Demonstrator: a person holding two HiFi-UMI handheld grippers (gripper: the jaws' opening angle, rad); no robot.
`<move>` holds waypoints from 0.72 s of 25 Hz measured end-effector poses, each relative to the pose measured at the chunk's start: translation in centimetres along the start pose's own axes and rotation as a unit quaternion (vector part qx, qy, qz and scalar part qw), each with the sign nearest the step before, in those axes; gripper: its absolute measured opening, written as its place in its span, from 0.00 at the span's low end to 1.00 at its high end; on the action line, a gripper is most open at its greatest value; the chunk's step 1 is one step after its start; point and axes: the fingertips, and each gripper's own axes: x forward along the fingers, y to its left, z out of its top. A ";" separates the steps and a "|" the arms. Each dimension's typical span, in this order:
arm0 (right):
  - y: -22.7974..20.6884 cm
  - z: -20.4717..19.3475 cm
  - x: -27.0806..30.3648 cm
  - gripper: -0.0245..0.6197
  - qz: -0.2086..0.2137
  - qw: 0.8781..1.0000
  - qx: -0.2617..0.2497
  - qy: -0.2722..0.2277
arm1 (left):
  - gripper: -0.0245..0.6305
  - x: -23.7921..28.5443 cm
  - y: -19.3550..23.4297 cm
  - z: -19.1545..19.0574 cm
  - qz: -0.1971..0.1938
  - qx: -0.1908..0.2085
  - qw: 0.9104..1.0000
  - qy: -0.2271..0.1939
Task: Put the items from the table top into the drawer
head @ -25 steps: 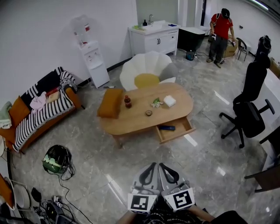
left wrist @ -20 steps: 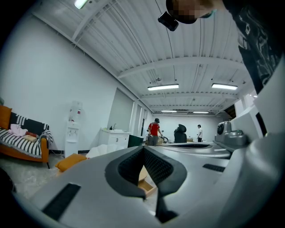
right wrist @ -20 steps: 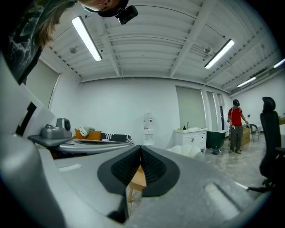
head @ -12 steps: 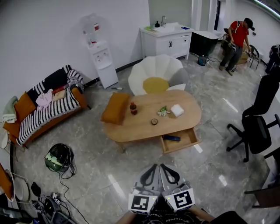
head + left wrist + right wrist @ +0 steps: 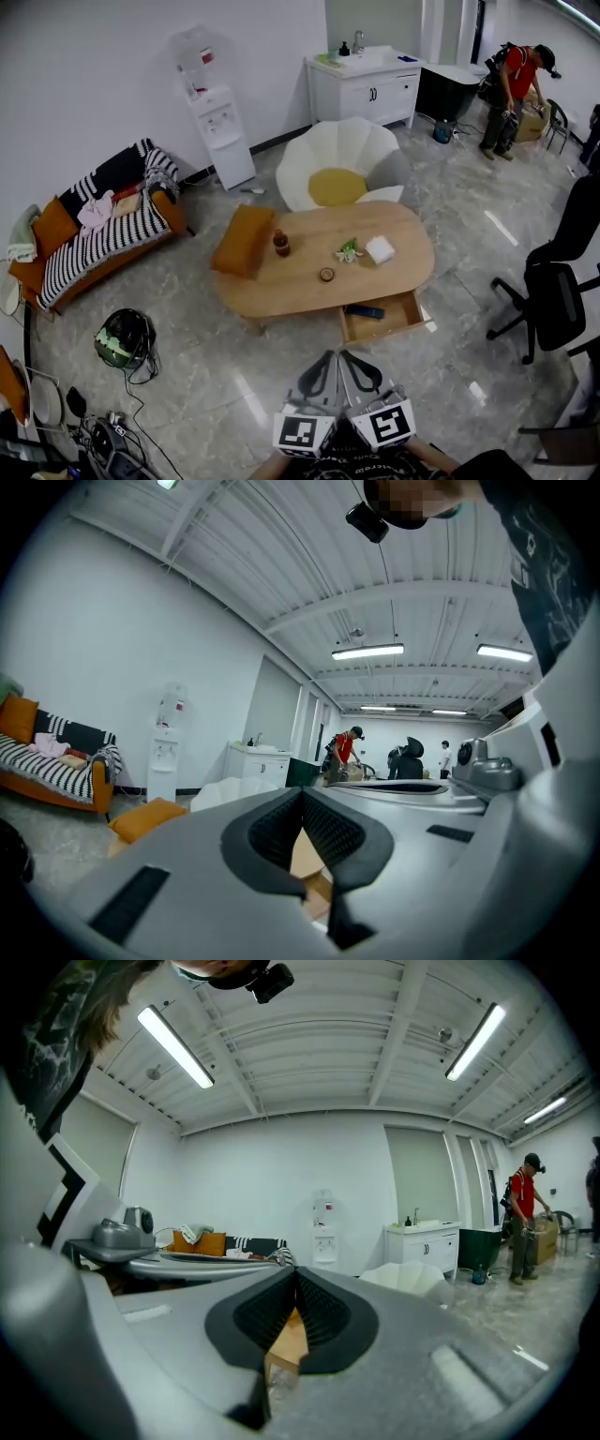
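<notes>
An oval wooden table (image 5: 300, 281) stands ahead on the marble floor. It bears a dark bottle (image 5: 281, 244), a small round item (image 5: 326, 275), a green-and-white item (image 5: 348, 250) and a white box (image 5: 381, 249). Its drawer (image 5: 405, 319) is pulled out at the front right, with a dark flat item (image 5: 364, 311) inside. My left gripper (image 5: 327, 357) and right gripper (image 5: 344, 356) are side by side at the bottom, well short of the table, both shut and empty. The left gripper (image 5: 302, 795) and right gripper (image 5: 296, 1275) show pads that meet.
An orange cushion seat (image 5: 240, 240) sits at the table's left end and a white petal chair (image 5: 339, 173) behind it. A striped sofa (image 5: 94, 225), water dispenser (image 5: 211, 122), black office chair (image 5: 553, 291), floor helmet (image 5: 122, 339) and person in red (image 5: 514, 89) surround.
The table and open drawer have drawn a little nearer in the head view. Both grippers stay shut and side by side. The person in red has shifted toward the far right.
</notes>
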 end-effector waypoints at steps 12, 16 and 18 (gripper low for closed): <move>-6.6 -0.9 2.3 0.04 0.037 0.999 0.020 0.018 | 0.05 6.6 -0.5 -0.8 0.040 -0.017 0.999 0.002; -7.6 -1.4 3.0 0.04 0.041 0.999 0.018 0.020 | 0.05 7.6 -0.3 -1.0 0.048 -0.021 0.999 0.006; -7.7 -1.3 3.2 0.04 0.045 0.998 0.024 0.023 | 0.05 7.9 -0.2 -1.2 0.049 -0.022 0.999 0.008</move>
